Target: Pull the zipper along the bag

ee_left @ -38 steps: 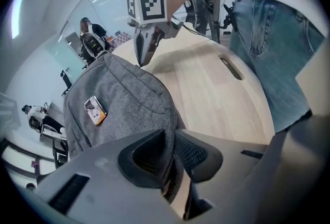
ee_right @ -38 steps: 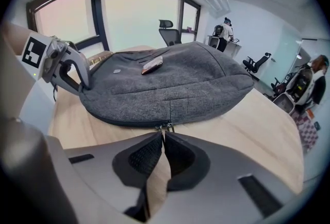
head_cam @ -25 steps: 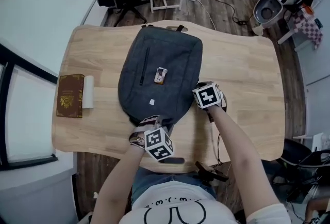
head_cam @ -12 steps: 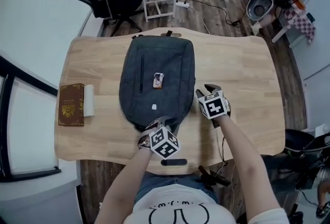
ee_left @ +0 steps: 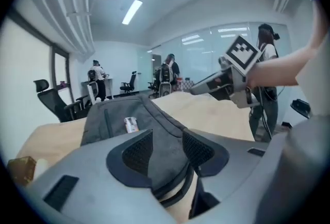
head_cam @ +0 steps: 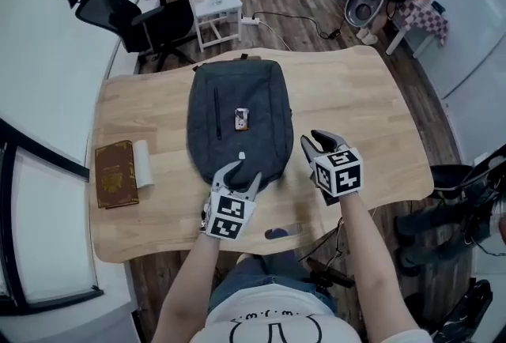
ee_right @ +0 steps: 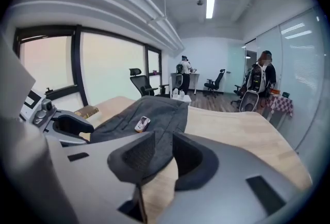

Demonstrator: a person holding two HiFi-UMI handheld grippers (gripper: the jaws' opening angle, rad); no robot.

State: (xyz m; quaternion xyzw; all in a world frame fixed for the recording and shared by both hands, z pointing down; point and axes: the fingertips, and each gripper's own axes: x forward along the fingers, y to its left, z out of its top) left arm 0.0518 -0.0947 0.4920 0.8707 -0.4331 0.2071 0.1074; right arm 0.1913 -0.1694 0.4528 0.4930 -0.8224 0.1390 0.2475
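We see the dark grey bag [head_cam: 237,88] lying flat in the middle of the wooden worktop [head_cam: 356,96], its long side running from the top of the head view toward the bottom; a small tag [head_cam: 241,119] sits on its upper face, and a straight zip line [head_cam: 217,108] runs just left of that tag.

The left gripper [head_cam: 239,175] is at the bag's lower end in the head view, its fingertips overlapping the edge of the fabric; its jaws have just been opening and now stand wide apart. In the left gripper view the pads press on nothing; the bag's end and a dark strap [ee_left: 175,194] show through the gap, and whether either is touched we cannot tell.

The right gripper [head_cam: 316,142] sits just right of the bag, over bare wood and apart from the fabric; its jaws have just been closing a little, yet they stand clearly parted. In the right gripper view nothing lies between the pads; the gap frames the bag and the worktop beyond.

At the left edge of the worktop a brown book [head_cam: 116,174] lies with a white roll [head_cam: 143,163] just beside it; a small dark object [head_cam: 277,232] rests near the lower edge, between our arms. Past the far edge stand a white side table [head_cam: 212,5] and a black office chair [head_cam: 111,13].
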